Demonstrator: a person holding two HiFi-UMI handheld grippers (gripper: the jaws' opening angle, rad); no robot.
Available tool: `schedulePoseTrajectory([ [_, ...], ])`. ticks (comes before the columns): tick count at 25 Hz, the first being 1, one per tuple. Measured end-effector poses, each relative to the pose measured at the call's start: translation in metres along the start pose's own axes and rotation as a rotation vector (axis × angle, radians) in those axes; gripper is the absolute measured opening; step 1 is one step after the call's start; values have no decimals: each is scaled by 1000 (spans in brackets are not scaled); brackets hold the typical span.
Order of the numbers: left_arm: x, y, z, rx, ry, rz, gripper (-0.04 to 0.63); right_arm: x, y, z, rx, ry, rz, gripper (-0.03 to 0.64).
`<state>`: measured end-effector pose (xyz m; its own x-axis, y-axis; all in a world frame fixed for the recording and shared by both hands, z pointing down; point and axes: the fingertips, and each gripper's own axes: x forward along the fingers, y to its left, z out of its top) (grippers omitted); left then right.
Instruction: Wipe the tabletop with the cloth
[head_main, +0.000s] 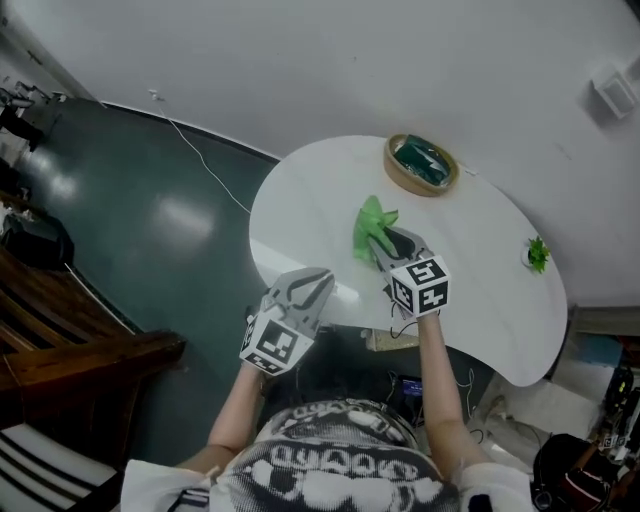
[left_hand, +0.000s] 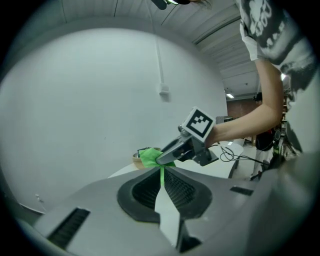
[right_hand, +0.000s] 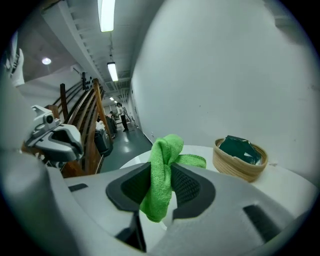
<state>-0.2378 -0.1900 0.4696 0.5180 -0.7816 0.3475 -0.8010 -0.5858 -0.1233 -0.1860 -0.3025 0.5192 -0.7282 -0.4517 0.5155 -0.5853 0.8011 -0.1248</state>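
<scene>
The right gripper's (right_hand: 161, 176) jaws fill the foreground of its own view, clamped on a bright green microfibre cloth (right_hand: 162, 167). The cloth is pinched at about its middle: one bunch stands up beyond the pads and a tail hangs down on the near side. Gripping it in a wad like this probably leaves a soft lump ahead of the jaws to press on the surface, rather than a flat sheet that would slip.

From the head view, that gripper (head_main: 380, 240) is reached out over the middle of the white rounded tabletop (head_main: 480, 300) with the cloth (head_main: 372, 225) at its tip. It looks raised slightly off the surface, though contact cannot be ruled out.

The left gripper (head_main: 320, 278) is held back at the table's near edge, jaws together on nothing, and seems to be kept clear of the wiping path.

Farther out, a woven basket (head_main: 421, 165) holding something dark green sits near the far edge, and a small green plant (head_main: 538, 253) stands well off to the right.
</scene>
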Motion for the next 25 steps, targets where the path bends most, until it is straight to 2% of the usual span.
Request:
schedulePoseTrajectory([
  [7,-1,23,-14,-36,9,-5,23,93,-19,14,71,45,34,123],
  [12,-5,43,-27,-61,31,26,23,157,-30,6,173,104,52,123],
  [15,-12,55,-38,-80,34,48,23,186,-32,-2,181,151,54,123],
  [20,-16,65,-49,-97,51,66,23,201,-49,-34,168,253,22,123],
  [25,-12,63,-55,-101,59,44,23,183,-73,-57,191,291,-34,123],
])
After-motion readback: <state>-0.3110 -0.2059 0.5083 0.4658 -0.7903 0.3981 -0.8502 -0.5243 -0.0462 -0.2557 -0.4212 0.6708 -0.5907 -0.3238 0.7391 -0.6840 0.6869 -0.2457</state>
